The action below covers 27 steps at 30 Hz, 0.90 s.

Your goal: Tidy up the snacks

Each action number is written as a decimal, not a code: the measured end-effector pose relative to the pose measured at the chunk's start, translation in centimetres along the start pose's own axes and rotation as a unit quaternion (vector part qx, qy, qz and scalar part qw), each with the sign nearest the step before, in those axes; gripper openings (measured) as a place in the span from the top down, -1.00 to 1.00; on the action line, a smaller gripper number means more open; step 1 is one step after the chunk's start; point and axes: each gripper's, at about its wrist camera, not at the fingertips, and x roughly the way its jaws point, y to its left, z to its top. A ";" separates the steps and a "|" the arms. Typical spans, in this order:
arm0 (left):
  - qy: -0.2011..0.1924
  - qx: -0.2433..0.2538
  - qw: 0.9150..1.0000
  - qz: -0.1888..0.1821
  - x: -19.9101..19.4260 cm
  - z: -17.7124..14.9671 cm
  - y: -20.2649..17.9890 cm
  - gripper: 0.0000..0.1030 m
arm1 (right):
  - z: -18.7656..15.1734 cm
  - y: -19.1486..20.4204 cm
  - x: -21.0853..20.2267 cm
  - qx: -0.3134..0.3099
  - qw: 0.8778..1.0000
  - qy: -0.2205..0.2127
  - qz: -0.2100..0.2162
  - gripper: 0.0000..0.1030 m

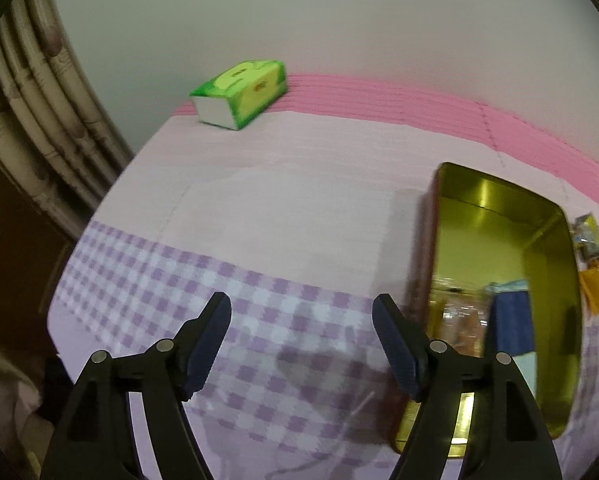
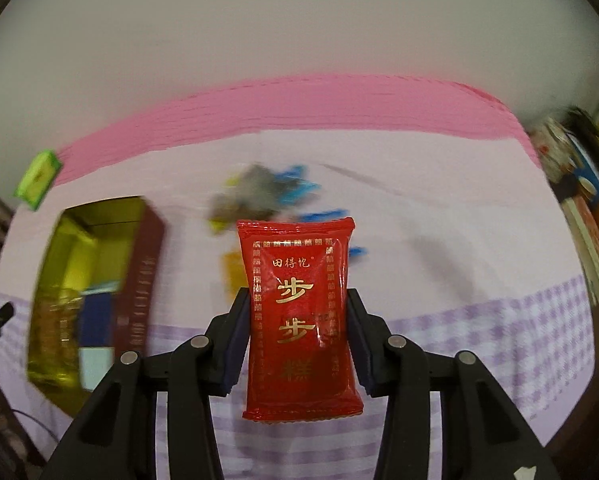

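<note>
Pink-and-lilac checked tablecloth covers the table, green tissue pack at far edge. Right claw clamps a red snack packet upright, above the table, right of the open gold tin. Left claw wide, nothing between pads, just left of tin.

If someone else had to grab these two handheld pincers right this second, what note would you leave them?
Right gripper: fingers clamped on the sides of a red snack packet, held off the table.
Left gripper: open, empty, over the checked cloth beside the tin.
Gold tin: open on the table, with a blue packet and a clear-wrapped one already inside.
Loose snacks: a blurred pile lies on the table beyond the red packet.
Green tissue pack: far edge, not part of the job.
Left to do: drop the red packet in the tin, then the pile.
</note>
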 end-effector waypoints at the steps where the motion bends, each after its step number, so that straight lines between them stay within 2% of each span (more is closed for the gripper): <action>1: 0.001 -0.006 1.000 0.002 0.1 0.1 0.4 -0.43 | 0.1 1.2 -0.1 -0.007 1.000 0.000 0.009 0.19; 14: 0.025 -0.084 0.996 0.029 1.6 0.5 5.0 -0.43 | 0.2 12.1 0.1 -0.087 0.993 0.011 0.080 0.19; 21: 0.036 -0.099 0.993 0.044 2.3 0.5 6.0 -0.43 | -0.6 16.0 0.9 -0.106 0.989 0.020 0.098 0.19; 27: 0.045 -0.116 0.991 0.044 2.6 0.5 6.8 -0.43 | -1.4 18.0 2.5 -0.122 0.987 0.036 0.093 0.19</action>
